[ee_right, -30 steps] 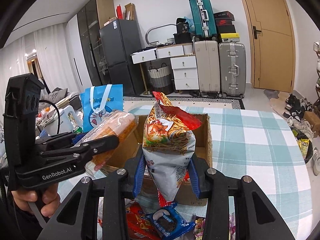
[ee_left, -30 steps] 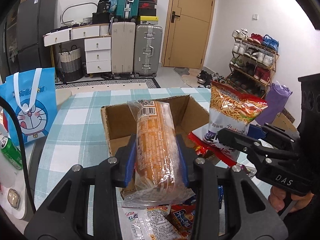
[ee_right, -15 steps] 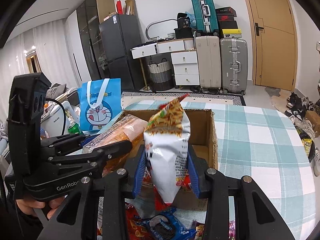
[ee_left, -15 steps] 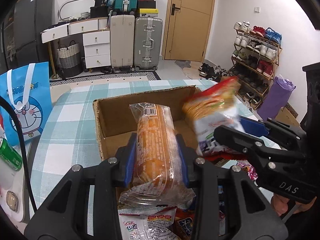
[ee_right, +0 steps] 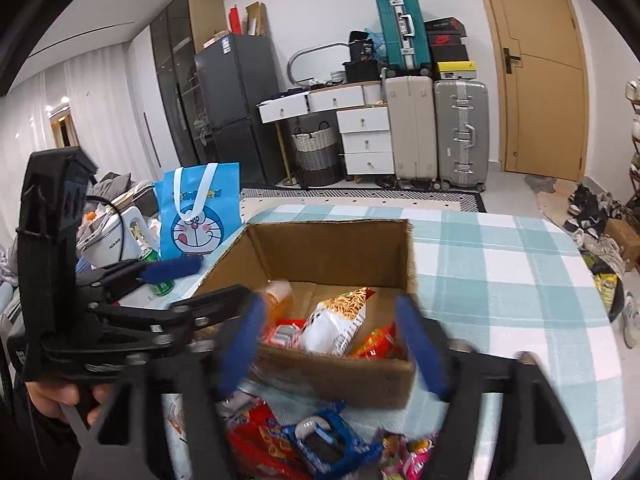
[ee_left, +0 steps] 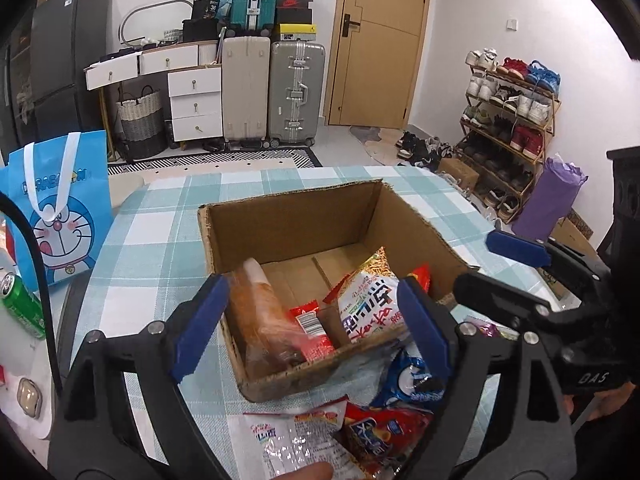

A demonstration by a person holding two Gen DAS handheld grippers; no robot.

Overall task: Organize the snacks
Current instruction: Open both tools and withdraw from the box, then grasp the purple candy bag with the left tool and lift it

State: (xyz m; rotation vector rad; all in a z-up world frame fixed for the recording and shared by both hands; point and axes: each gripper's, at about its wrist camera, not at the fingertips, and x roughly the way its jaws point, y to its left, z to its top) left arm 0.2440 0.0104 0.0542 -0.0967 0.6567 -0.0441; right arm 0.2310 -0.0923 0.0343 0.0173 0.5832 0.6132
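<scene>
An open cardboard box (ee_left: 288, 224) (ee_right: 332, 248) stands on the checked tablecloth. Inside it lie an orange bread pack (ee_left: 264, 320) (ee_right: 276, 294), a white noodle snack bag (ee_left: 372, 300) (ee_right: 336, 320) and red packets (ee_left: 312, 328). My left gripper (ee_left: 312, 326) (ee_right: 200, 284) hovers over the box's near left edge, its jaws opening with nothing pressed between them. My right gripper (ee_right: 332, 344) (ee_left: 492, 272) hovers over the near right part, its jaws opening too and free of the bag. Loose snacks lie in front of the box: a blue cookie pack (ee_left: 412, 380) (ee_right: 328, 444) and red packs (ee_left: 384, 432) (ee_right: 256, 436).
A blue cartoon gift bag (ee_left: 60, 216) (ee_right: 200, 208) and a green can (ee_left: 22, 306) stand left of the box. A white snack pack (ee_left: 292, 440) lies at the near edge. A person's hand (ee_right: 60, 396) holds the left gripper. The table's right side (ee_right: 500, 280) is bare cloth.
Both grippers have let go: the bread pack left the left jaws and the noodle bag left the right jaws, and both now lie in the box. Both pairs of jaws stand wide.
</scene>
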